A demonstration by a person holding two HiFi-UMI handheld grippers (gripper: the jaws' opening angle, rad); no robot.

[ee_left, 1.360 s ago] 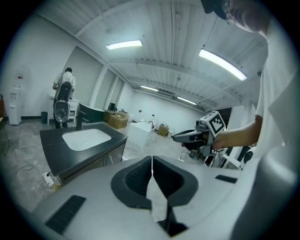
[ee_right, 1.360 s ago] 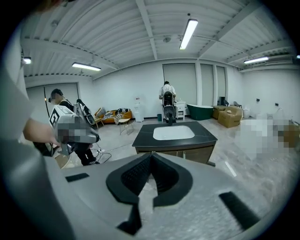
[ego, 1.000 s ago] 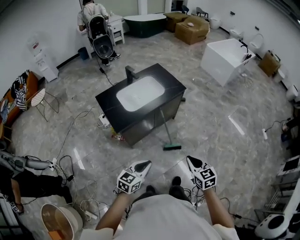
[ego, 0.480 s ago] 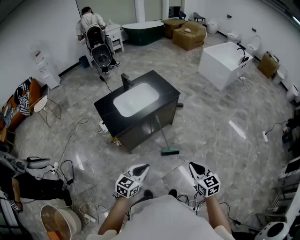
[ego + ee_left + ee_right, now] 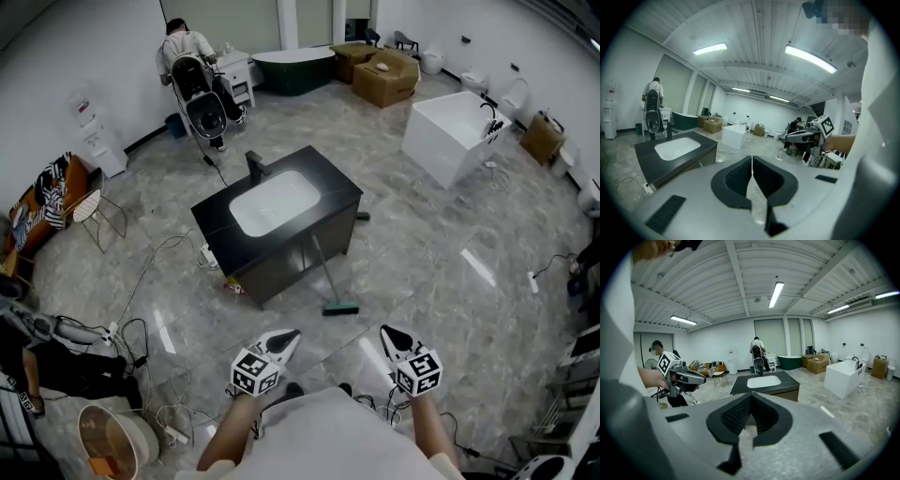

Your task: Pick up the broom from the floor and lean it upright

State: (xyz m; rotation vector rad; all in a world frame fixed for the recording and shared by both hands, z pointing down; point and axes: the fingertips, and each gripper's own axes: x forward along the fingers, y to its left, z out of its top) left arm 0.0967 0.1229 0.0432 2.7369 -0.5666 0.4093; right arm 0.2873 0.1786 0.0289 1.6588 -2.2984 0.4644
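Observation:
The broom [image 5: 326, 272] stands tilted, its thin handle leaning against the front of the black sink cabinet [image 5: 337, 192] and its green head [image 5: 341, 308] on the floor. Both grippers hover close to my body, well short of the broom and apart from it. My left gripper [image 5: 289, 336] is shut with nothing in it; in the left gripper view its jaws meet [image 5: 752, 161]. My right gripper [image 5: 387, 333] is likewise shut and holds nothing, pads together [image 5: 750, 399]. Each gripper view shows the other gripper off to the side.
Cables and a power strip [image 5: 150, 272] trail over the floor left of the cabinet. A tan bucket [image 5: 117, 441] sits near my left side. A white bathtub [image 5: 450, 127] and cardboard boxes [image 5: 384, 70] stand at the back right. A person [image 5: 192, 47] is at the far wall.
Both grippers have drifted slightly with my body and stay shut. The broom leans on the cabinet as before.

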